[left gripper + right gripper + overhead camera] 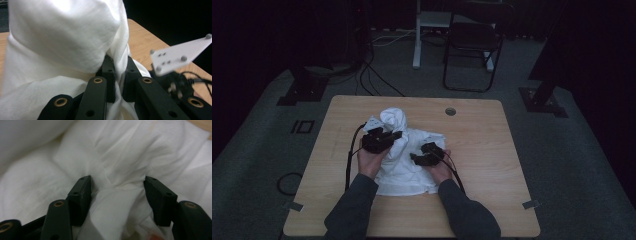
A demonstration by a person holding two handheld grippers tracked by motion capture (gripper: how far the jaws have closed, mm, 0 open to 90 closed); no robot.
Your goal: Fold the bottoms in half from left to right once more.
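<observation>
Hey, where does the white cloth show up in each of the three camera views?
High view: the white cloth lies mid-table, bunched up high at its far end, between both tongs.
Left gripper view: it rises over the upper left, and a fold of it is pinched between the left tongs.
Right gripper view: it spreads across the picture, and a ridge of it sits between the open right tongs.
Shared landmark: the wooden table.

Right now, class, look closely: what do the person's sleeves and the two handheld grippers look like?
Both sleeves are dark grey and long. Each gripper, left gripper and right gripper, is black, with two flat black jaws on linked arms fixed with brass-coloured rivets. A black cable trails from each. A pale three-cornered plate with small grey balls tops the right one.
</observation>
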